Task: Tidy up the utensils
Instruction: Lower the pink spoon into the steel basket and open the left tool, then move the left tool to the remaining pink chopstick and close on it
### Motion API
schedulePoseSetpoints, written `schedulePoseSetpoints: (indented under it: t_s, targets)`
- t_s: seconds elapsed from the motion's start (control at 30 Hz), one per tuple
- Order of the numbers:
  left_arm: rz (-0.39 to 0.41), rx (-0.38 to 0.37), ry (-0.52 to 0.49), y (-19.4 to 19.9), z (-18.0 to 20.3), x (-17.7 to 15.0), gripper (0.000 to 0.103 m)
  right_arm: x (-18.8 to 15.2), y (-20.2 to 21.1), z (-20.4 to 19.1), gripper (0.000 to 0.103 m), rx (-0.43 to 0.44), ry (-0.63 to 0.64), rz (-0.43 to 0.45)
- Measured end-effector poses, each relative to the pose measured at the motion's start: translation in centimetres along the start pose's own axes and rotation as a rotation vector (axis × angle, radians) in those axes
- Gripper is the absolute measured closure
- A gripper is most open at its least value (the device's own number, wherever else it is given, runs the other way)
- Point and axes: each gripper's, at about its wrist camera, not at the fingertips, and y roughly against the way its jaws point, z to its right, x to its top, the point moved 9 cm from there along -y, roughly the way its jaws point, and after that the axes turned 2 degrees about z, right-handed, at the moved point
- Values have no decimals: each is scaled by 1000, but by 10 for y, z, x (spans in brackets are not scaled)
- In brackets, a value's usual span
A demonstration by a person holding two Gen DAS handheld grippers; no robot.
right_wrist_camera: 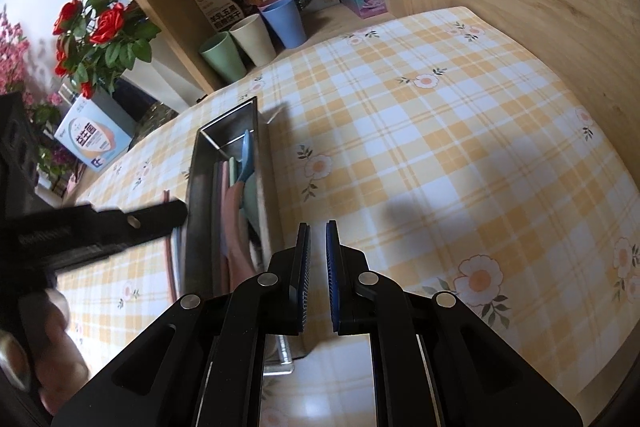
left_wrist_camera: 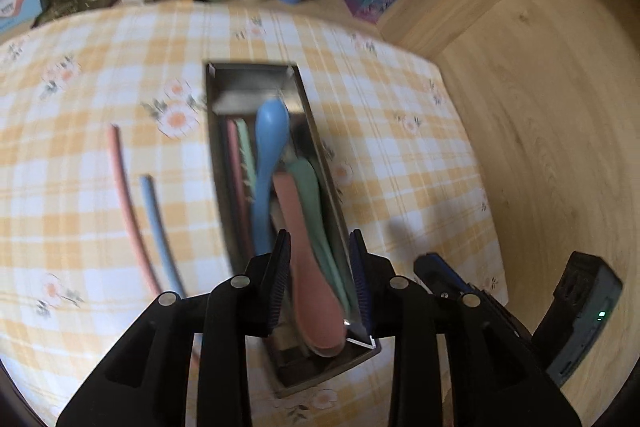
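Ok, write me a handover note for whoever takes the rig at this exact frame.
Left gripper: open, empty, over the near end of the narrow steel tray.
Right gripper: nearly closed, empty, above the yellow checked tablecloth right of the tray.
Done: blue plastic spoon, pink spoon, green spoon and some chopsticks lie in the tray.
Left: pink chopstick and blue chopstick on the cloth, left of the tray.
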Motion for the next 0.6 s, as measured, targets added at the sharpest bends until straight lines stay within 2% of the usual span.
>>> schedulePoseSetpoints:
  t_s: [0.2, 0.3, 0.47, 0.6]
  targets:
    - [80, 36, -4, 33, -40, 15, 73, 0, 3, -16, 94, 4, 28, 1]
    - [94, 69, 5, 38, -64, 13, 74, -1, 4, -23, 94, 7, 36, 1]
    - [71, 133, 22, 31, -104, -2, 74, -3, 2, -30, 94, 8, 47, -8]
    - [30, 160, 55, 11, -124, -16, 79, -6, 1, -35, 94, 5, 59, -17]
